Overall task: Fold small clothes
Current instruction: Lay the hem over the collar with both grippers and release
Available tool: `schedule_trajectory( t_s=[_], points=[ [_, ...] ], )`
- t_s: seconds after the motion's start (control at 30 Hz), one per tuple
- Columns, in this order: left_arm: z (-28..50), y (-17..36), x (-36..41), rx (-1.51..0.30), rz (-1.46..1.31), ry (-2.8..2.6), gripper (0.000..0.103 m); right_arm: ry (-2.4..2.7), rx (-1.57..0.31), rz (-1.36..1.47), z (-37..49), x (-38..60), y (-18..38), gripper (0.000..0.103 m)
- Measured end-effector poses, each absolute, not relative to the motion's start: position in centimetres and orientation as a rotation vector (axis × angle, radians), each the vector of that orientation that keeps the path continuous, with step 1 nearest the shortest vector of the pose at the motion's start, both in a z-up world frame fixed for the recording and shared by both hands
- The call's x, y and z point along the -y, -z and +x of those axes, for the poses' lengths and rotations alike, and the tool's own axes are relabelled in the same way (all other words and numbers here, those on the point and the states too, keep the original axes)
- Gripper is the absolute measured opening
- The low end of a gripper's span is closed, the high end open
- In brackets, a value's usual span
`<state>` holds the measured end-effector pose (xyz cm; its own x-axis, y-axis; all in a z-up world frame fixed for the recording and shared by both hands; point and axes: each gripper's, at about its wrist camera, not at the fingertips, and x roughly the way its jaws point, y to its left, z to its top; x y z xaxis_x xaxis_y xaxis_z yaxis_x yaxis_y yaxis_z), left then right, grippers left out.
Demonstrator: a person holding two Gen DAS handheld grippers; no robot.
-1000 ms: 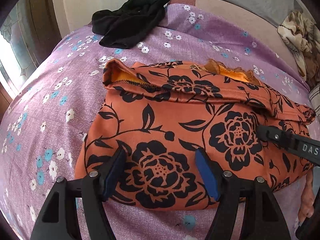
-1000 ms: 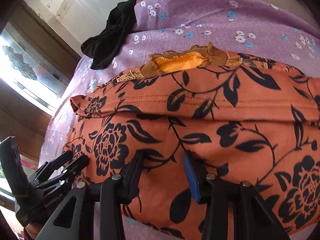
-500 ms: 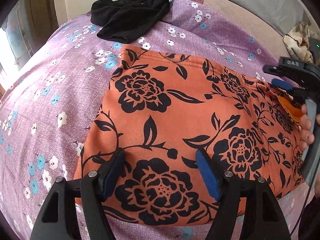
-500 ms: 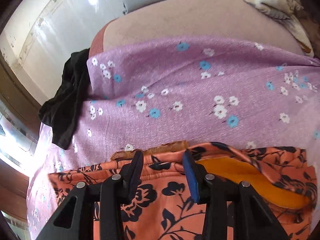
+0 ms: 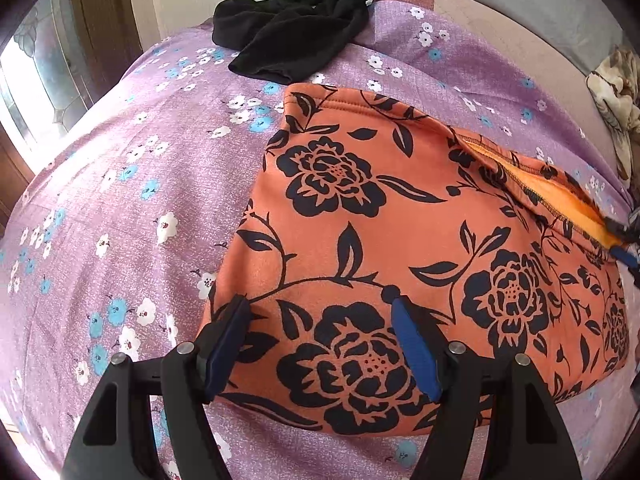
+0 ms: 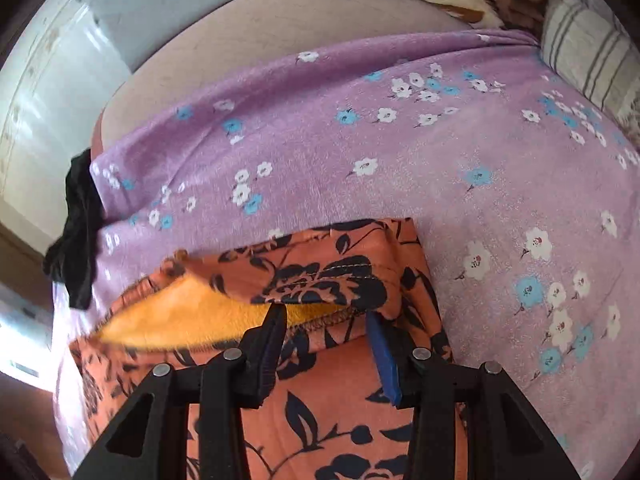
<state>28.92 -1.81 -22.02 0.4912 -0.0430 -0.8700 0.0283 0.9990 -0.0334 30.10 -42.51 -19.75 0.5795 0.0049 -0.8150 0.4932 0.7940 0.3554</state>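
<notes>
Folding the orange garment is underway: it lies doubled on the purple sheet, filling the centre and right of the left view. Our left tool hovers wide open over its near edge, holding nothing. Our right tool sits at the loose flap, lower centre of its view, jaws apart around the hem; we cannot tell whether it grips. Next, we judge, that flap needs tucking flat. Black clothing waits at upper centre.

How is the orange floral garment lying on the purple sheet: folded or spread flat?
Folded: the orange floral garment lies doubled, its yellow lining showing under one turned-over edge.
</notes>
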Motion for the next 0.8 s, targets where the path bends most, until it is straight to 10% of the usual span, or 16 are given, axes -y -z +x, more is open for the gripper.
schedule_trajectory(
  t_s=[0.8],
  points=[
    [29.6, 22.2, 1.7, -1.069, -0.008, 0.028, 0.075, 0.278, -0.898, 0.405, 36.7, 38.2, 20.4, 0.042]
  ],
)
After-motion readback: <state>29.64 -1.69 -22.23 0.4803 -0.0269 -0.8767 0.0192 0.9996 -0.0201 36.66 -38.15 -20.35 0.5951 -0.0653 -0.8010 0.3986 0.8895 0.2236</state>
